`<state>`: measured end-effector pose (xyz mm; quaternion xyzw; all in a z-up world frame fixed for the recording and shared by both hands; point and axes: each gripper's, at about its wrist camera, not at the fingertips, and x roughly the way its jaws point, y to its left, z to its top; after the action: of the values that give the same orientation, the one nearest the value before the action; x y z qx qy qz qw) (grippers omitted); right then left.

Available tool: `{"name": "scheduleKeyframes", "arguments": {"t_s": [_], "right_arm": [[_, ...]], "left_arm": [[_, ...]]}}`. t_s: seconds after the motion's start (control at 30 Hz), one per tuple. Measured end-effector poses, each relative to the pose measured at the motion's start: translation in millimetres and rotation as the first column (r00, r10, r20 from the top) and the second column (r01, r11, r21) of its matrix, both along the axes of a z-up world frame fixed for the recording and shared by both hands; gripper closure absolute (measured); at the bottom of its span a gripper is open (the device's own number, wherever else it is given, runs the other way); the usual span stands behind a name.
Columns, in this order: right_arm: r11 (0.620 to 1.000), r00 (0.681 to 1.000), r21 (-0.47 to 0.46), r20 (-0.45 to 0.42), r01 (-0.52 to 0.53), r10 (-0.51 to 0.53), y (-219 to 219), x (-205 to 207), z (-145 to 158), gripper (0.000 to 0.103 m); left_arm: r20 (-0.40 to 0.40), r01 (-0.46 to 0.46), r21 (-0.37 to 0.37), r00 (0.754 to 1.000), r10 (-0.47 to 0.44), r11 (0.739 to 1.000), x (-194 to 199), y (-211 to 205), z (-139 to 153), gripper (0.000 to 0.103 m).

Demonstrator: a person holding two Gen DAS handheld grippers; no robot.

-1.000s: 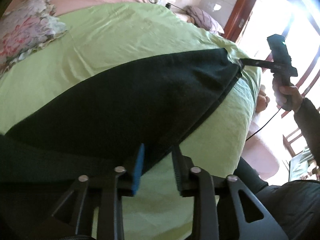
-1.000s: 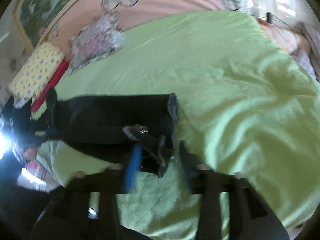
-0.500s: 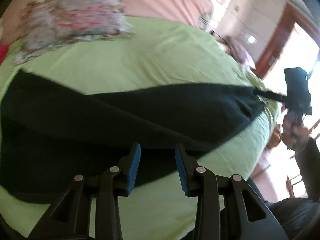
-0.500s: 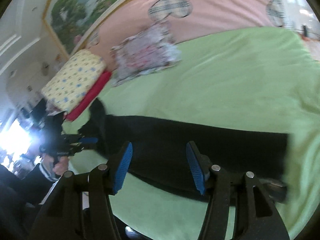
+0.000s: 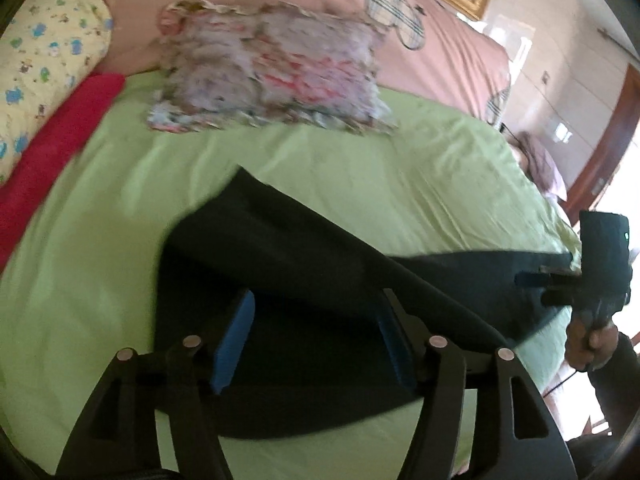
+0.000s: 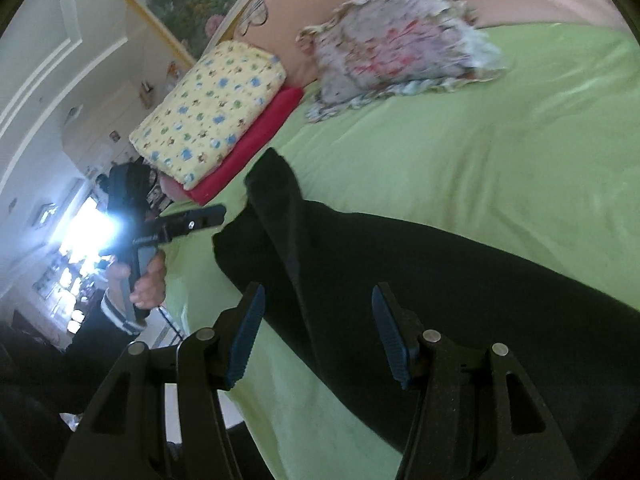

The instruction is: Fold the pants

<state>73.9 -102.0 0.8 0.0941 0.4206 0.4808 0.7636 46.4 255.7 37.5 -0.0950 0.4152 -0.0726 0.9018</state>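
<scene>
The black pants lie stretched across the green bedsheet, one end folded up toward the pillows. My left gripper is open and empty, just above the pants' near edge. My right gripper is open and empty over the pants near their left end. In the left wrist view the right gripper sits at the pants' far right end. In the right wrist view the left gripper hovers just left of the pants' raised end.
A floral pillow lies at the head of the bed. A yellow patterned pillow rests on a red one at the left side. The pink headboard backs the bed. A doorway is at the right.
Both grippers have let go of the pants and opened. The pants now lie on the sheet. Both cameras have swung toward the pillows.
</scene>
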Motion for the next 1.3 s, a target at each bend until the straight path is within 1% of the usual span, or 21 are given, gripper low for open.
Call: {"name": "scheduleKeyframes", "arguments": {"t_s": [0.07,0.13,0.2,0.4,0.5,0.57,0.6,0.67,0.73,0.77,0.8,0.83,0.87,0.9,0.93,1.03,1.17,1.23,1.3], "right_arm": [[1.0,1.0,0.005,-0.002,-0.022,0.022,15.2,4.2,0.9,0.046],[0.999,0.999,0.006,-0.005,-0.052,0.052,31.6,9.3,1.8,0.046],[0.998,0.998,0.003,-0.013,-0.067,0.067,44.0,14.7,1.8,0.046],[0.992,0.991,-0.016,-0.035,-0.127,0.126,82.7,27.8,-6.0,0.046],[0.988,0.988,-0.036,-0.048,-0.151,0.149,98.8,33.1,-13.6,0.046],[0.986,0.986,-0.052,-0.056,-0.161,0.159,108.3,36.5,-17.6,0.046],[0.984,0.985,-0.058,-0.058,-0.169,0.165,112.8,37.5,-19.4,0.046],[0.982,0.984,-0.074,-0.059,-0.174,0.17,119.5,39.8,-22.7,0.046],[0.98,0.982,-0.078,-0.068,-0.181,0.175,123.1,41.5,-26.1,0.046],[0.98,0.981,-0.079,-0.071,-0.185,0.18,125.1,42.2,-27.7,0.046],[0.978,0.98,-0.086,-0.072,-0.189,0.183,127.9,42.4,-29.2,0.048],[0.976,0.979,-0.091,-0.069,-0.197,0.191,130.7,41.7,-30.3,0.057],[0.974,0.978,-0.095,-0.068,-0.205,0.199,132.7,40.1,-30.5,0.081],[0.971,0.976,-0.102,-0.068,-0.214,0.208,135.4,38.5,-31.2,0.093],[0.971,0.977,-0.11,-0.056,-0.213,0.208,136.7,36.0,-30.0,0.094],[0.971,0.977,-0.108,-0.007,-0.214,0.214,136.8,24.9,-20.5,0.096],[0.966,0.969,-0.11,0.052,-0.233,0.24,136.5,4.3,-9.2,0.096],[0.963,0.965,-0.132,0.087,-0.237,0.249,137.0,-8.1,-6.3,0.096],[0.954,0.956,-0.162,0.114,-0.251,0.27,140.0,-20.5,-7.8,0.096]], "left_arm": [[-0.001,-0.009,-0.001,1.0,0.009,1.0,12.6,16.1,2.9,0.034],[-0.012,-0.012,-0.001,1.0,0.012,1.0,24.4,28.1,3.6,0.028],[-0.036,-0.005,-0.011,0.999,0.004,1.0,41.8,39.0,2.6,0.027],[-0.104,0.08,-0.04,0.991,-0.084,0.996,89.5,58.7,-10.2,0.024],[-0.165,0.107,-0.08,0.979,-0.119,0.991,113.8,66.2,-24.8,0.024],[-0.188,0.119,-0.105,0.973,-0.137,0.987,122.3,68.3,-32.4,0.024],[-0.197,0.136,-0.131,0.967,-0.16,0.982,126.5,69.2,-36.3,0.024],[-0.198,0.154,-0.156,0.963,-0.184,0.976,130.9,67.3,-41.0,0.029],[-0.194,0.187,-0.152,0.957,-0.215,0.971,132.6,62.1,-42.2,0.05],[-0.185,0.194,-0.114,0.959,-0.213,0.974,131.3,57.9,-40.6,0.053],[-0.174,0.201,-0.089,0.961,-0.214,0.976,128.9,55.1,-39.0,0.064],[-0.163,0.209,-0.081,0.962,-0.22,0.974,125.3,53.3,-36.8,0.081],[-0.156,0.207,-0.077,0.964,-0.217,0.975,123.3,53.1,-35.3,0.087],[-0.143,0.202,-0.075,0.967,-0.211,0.977,119.5,54.1,-32.6,0.089],[-0.128,0.198,-0.075,0.97,-0.206,0.977,115.1,55.4,-29.6,0.092],[-0.076,0.183,-0.057,0.979,-0.187,0.981,93.1,56.3,-16.6,0.094],[-0.013,0.16,-0.046,0.987,-0.161,0.986,58.5,59.4,-2.3,0.095],[0.016,0.133,-0.043,0.991,-0.132,0.99,38.1,62.2,-1.0,0.095],[0.028,0.107,-0.055,0.994,-0.106,0.993,22.3,67.0,-5.4,0.095]]}}
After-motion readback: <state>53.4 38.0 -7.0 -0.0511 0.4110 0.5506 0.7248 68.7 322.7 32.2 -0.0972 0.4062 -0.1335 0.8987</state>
